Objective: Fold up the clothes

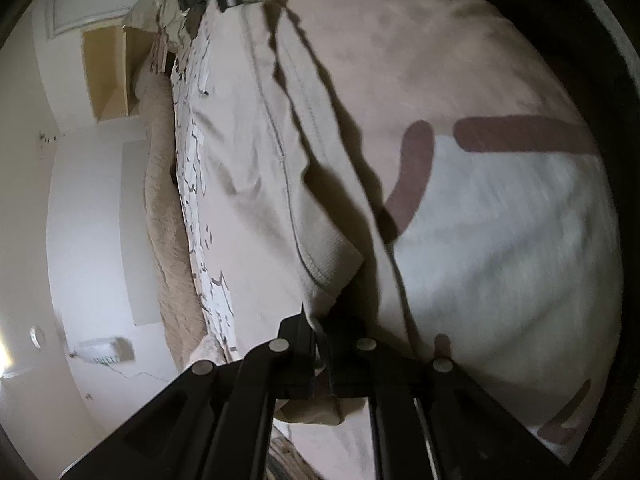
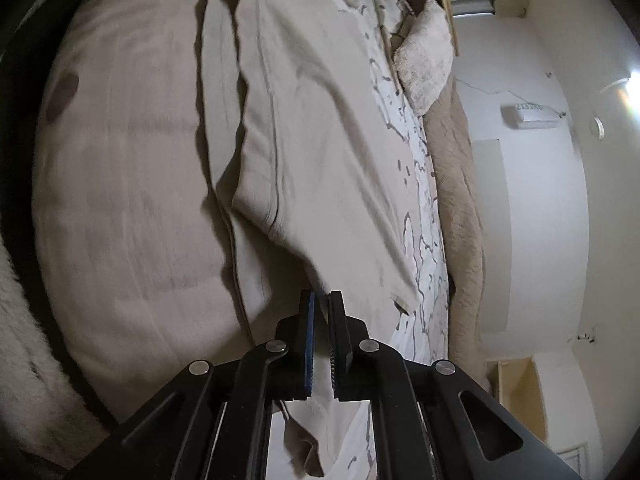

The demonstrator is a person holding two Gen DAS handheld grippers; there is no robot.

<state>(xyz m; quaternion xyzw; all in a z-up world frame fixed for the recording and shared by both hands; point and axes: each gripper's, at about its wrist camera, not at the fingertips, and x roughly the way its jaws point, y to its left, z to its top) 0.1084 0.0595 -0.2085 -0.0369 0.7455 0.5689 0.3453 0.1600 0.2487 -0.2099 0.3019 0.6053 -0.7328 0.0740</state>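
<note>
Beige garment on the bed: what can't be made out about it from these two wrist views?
- Left wrist view: the beige garment runs under the left gripper; the fingers hide the gripped edge.
- Right wrist view: whether the right gripper pinches cloth is unclear; a slit shows between its pads.
- Both views: the garment's far end is cut off by the top edge.
- Bedspread: pattern blurred.

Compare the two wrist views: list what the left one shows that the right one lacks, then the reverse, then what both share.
Left wrist only: the left gripper shut on a ribbed cuff, and long maroon marks on the bedspread. Right wrist only: the right gripper, jaws slightly apart around cloth, and a fluffy pillow. Both: the beige garment stretched across the bed.
</note>
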